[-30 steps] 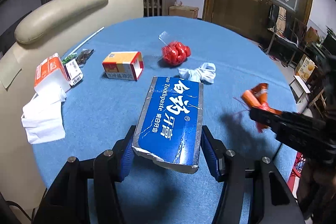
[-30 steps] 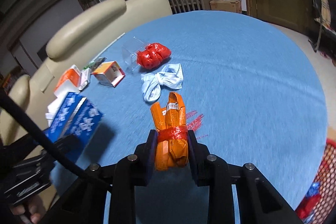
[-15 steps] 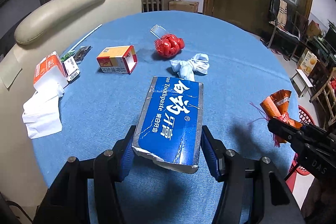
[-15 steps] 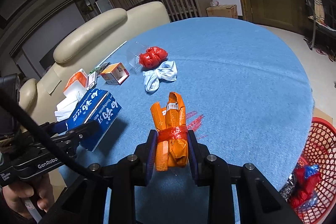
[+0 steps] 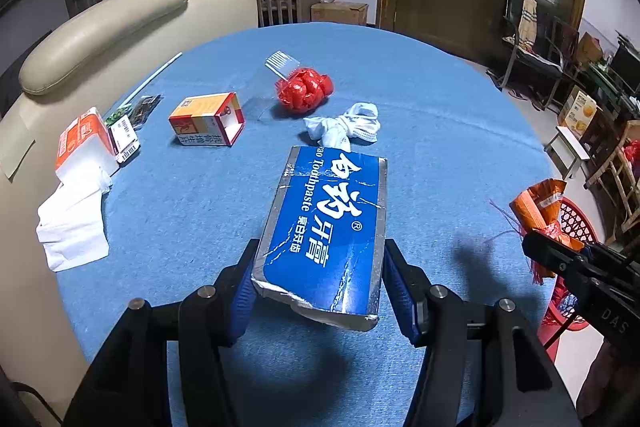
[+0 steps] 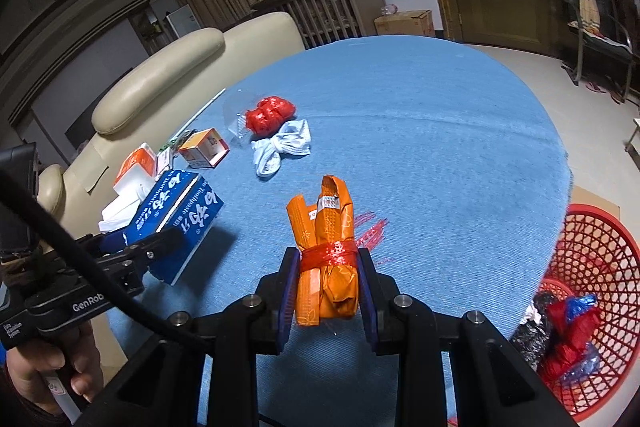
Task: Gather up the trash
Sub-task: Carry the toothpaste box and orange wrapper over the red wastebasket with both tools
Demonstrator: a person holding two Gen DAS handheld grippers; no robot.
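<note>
At far left we see a white tissue [image 5: 72, 227] and an orange-and-white carton [image 5: 82, 147] lying on the blue table [image 5: 440, 131], beside an open orange box [image 5: 208, 119], a red plastic wad [image 5: 304, 91] and a knotted white cloth [image 5: 344, 126]; all of this trash remains uncollected; at centre the left gripper [image 5: 320, 279] pinches the blue toothpaste box [image 5: 324, 227] by its long sides, lifted clear of the cloth; against the frames a second earlier, the loose litter sits further from us and the table's right edge is nearer, so we read both hands as travelling rightward; to the right, the right gripper [image 6: 326, 287] is clamped on the orange wrapper bundle [image 6: 326, 251], tied with red mesh, held over the table near its edge; the red basket [image 6: 592, 255], absent from the right wrist view a second ago, now stands in full below the rim with trash already inside; we judge the drop-off to be next, wrapper first, box after.
</note>
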